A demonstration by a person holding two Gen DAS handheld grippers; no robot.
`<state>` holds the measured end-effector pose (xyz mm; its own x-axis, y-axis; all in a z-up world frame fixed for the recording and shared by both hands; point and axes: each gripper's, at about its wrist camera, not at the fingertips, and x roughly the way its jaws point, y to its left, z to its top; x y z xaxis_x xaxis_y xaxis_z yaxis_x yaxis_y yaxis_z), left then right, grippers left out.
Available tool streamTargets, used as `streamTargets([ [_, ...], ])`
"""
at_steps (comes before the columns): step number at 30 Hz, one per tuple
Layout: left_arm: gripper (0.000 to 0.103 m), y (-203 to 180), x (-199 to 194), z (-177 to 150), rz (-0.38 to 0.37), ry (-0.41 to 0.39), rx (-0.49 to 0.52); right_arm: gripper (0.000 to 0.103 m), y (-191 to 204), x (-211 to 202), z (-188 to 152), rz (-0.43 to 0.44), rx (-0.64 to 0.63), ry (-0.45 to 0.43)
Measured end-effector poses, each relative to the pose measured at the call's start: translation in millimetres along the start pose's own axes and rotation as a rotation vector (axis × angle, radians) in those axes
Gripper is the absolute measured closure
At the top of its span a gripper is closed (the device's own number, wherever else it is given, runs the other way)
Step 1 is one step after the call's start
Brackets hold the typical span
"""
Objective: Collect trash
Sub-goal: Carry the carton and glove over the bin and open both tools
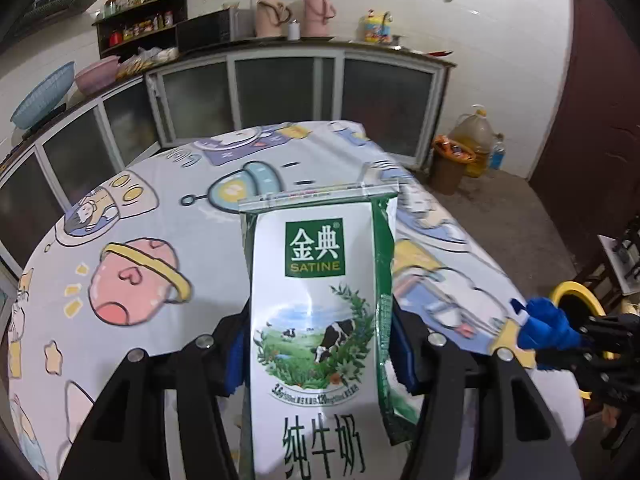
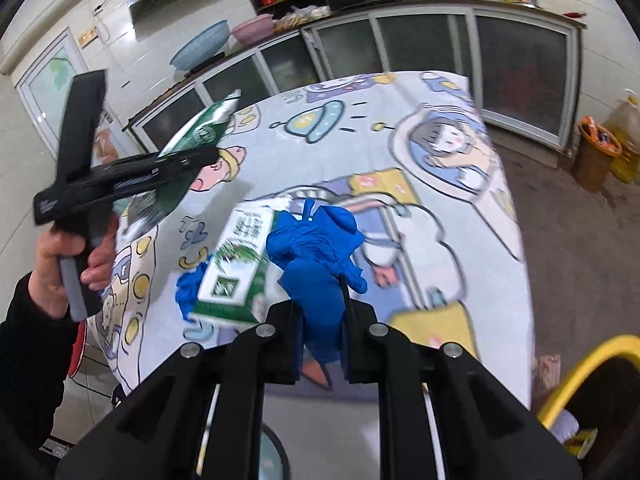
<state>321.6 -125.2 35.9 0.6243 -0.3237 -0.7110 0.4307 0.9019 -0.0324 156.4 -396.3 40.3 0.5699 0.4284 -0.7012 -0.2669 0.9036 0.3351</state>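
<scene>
Clamped by the left gripper (image 1: 320, 352): a flattened milk carton (image 1: 316, 312), held above the table (image 1: 132, 216). Pinched by the right gripper (image 2: 320, 344): a blue glove (image 2: 316, 248), beside a second carton (image 2: 236, 268) lying on the table. Yellow-rimmed bin (image 2: 592, 368) beside, cabinets (image 2: 420, 48) beyond.

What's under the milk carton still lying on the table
A second blue glove pokes out beneath the milk carton on the tablecloth; most of it is covered.
</scene>
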Motion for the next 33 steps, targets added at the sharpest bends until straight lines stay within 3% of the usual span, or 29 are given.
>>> streamTargets([
  [7,0.049,-73,-32,-11,-0.123,-0.061,0.084,0.089,-41,-55,-32,-0.066,0.08,-0.066],
  [16,0.049,-154,-45,-7,-0.207,-0.121,0.17,0.089,-86,-109,-60,-0.167,0.148,-0.136],
  [33,0.048,-287,-40,-15,-0.365,-0.129,0.334,0.089,-167,-173,-114,-0.311,0.306,-0.222],
])
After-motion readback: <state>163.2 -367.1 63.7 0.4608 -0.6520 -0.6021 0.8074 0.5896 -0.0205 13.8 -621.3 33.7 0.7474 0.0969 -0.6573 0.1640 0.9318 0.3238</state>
